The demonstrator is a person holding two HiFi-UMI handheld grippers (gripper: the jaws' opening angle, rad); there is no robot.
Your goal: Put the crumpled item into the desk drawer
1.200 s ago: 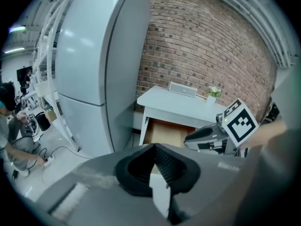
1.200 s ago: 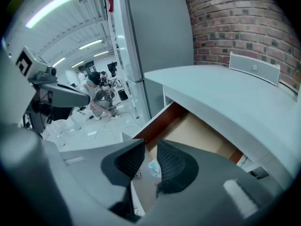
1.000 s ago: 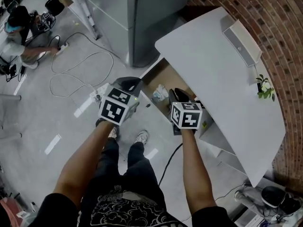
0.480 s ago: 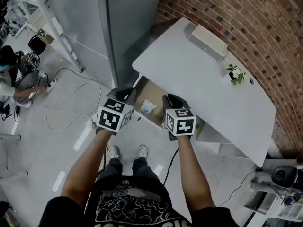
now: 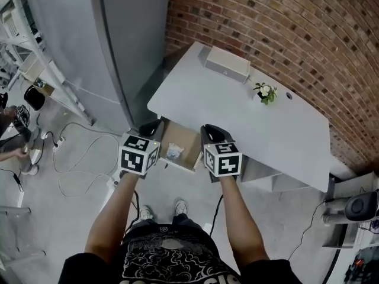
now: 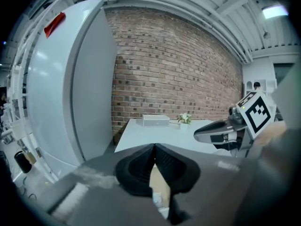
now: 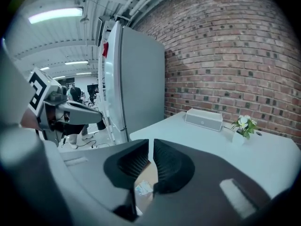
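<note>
Your L gripper point(image 6: 154, 147): jaws clenched, empty. R gripper point(image 7: 151, 142): jaws just been closing, thin slit left, nothing btwn. Crumpled item point(image 5: 173, 153): pale wad, bluish bits, lying in open drawer point(image 5: 185, 137) near its front edge. Mark on white box point(image 5: 227, 64) at desk point(image 5: 249, 123) far edge: too small to read.

The white desk point(image 5: 237, 111) bears a pale box point(image 5: 227, 64) and a small potted plant point(image 5: 265, 92).

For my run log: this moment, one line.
crumpled item: in open drawer; left hand-held gripper: shut, empty; right hand-held gripper: jaws just closing, slightly apart, empty
</note>
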